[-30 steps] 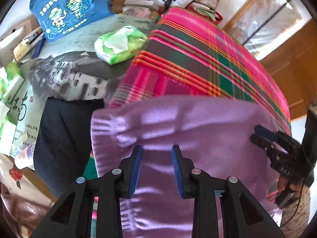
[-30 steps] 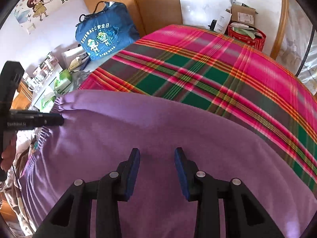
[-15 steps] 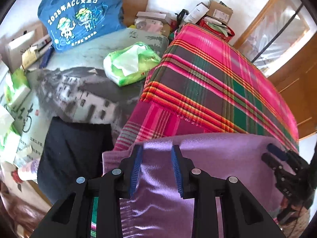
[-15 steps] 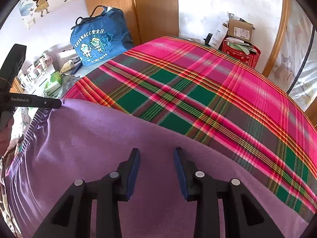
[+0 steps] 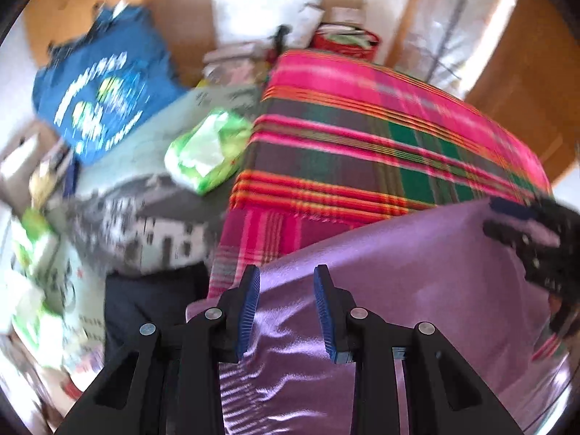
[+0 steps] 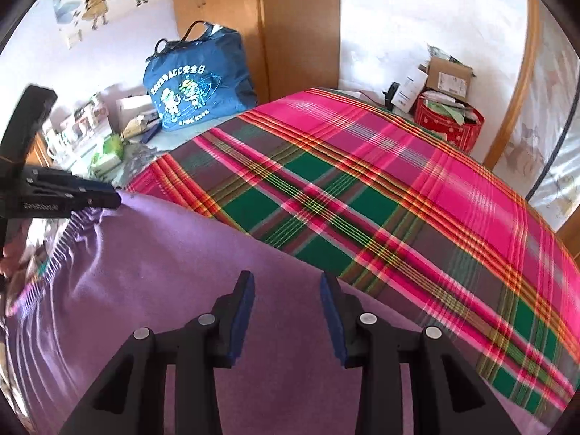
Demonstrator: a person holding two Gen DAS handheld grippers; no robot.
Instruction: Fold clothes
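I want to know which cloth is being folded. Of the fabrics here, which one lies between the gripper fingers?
The plain purple garment, the only unpatterned one; its edge runs between the left gripper fingers. The pink-and-green plaid sheet lies flat beyond it, and the black cloth sits aside.

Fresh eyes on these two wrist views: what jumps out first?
The bright pink, green and orange plaid blanket fills the middle and right of both views. A shiny purple fabric garment lies across its near edge, under both hand-held grippers. Behind, at the upper left, a blue printed tote bag stands by the wooden wardrobe.
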